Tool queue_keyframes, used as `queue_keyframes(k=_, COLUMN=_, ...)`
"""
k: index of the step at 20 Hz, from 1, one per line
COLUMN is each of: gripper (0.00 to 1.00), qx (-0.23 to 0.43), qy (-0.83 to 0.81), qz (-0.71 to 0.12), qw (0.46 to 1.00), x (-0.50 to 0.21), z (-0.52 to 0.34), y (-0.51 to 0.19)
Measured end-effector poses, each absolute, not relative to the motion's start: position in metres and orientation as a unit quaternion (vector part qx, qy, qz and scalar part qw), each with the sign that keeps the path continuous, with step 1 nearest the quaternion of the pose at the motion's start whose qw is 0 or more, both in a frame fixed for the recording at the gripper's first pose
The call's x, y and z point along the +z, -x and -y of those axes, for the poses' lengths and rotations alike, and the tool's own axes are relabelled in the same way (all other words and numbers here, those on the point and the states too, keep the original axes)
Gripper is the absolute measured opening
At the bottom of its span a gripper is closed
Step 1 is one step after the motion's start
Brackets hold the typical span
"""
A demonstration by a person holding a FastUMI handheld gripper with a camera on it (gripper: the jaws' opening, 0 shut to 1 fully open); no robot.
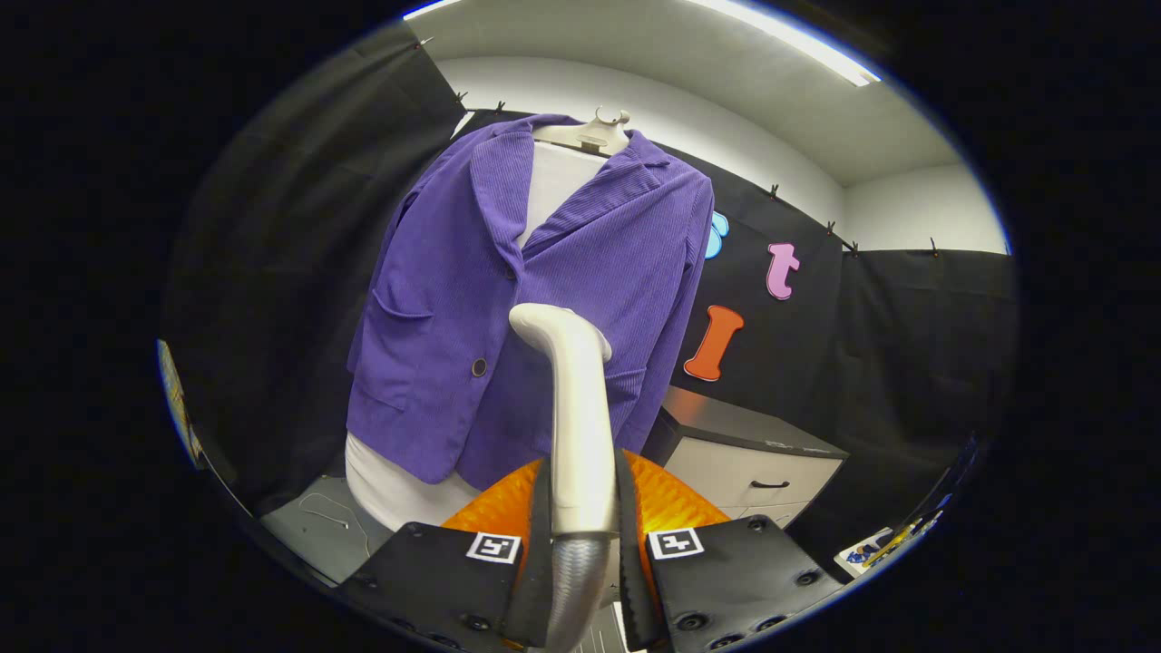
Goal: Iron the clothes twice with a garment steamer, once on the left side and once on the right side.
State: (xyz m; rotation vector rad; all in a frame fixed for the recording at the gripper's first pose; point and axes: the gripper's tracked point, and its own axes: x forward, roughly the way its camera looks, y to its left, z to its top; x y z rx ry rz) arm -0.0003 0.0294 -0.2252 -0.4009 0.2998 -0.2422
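A purple corduroy jacket (pixel 463 299) hangs over a white mannequin torso (pixel 553 181) on a pale hanger (pixel 599 134), straight ahead of me. My gripper (pixel 582 490) is shut on the garment steamer's white handle (pixel 580 426), which stands upright between the fingers (pixel 541 508). The steamer head (pixel 544 325) curves forward at the top and sits against or very near the jacket's front, just right of the dark button (pixel 479 366). A ribbed grey hose (pixel 573 580) runs down from the handle.
A grey-and-white drawer cabinet (pixel 762 462) stands low to the right of the jacket. Black cloth walls enclose the booth on both sides. A grey surface (pixel 317 531) with a thin wire lies low at the left.
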Motion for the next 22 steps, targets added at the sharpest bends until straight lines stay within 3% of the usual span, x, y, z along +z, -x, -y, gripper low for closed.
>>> queue_keyframes(k=13, gripper=0.38, qx=-0.116, qy=0.196, qz=-0.202, qw=0.952, x=-0.291, z=-0.036, y=0.036)
queue_keyframes(k=18, gripper=0.38, qx=-0.125, qy=0.203, qz=-0.2, qw=0.95, x=-0.275, z=-0.036, y=0.039)
queue_keyframes(k=22, gripper=0.38, qx=-0.149, qy=0.182, qz=-0.148, qw=0.961, x=-0.222, z=-0.035, y=0.035)
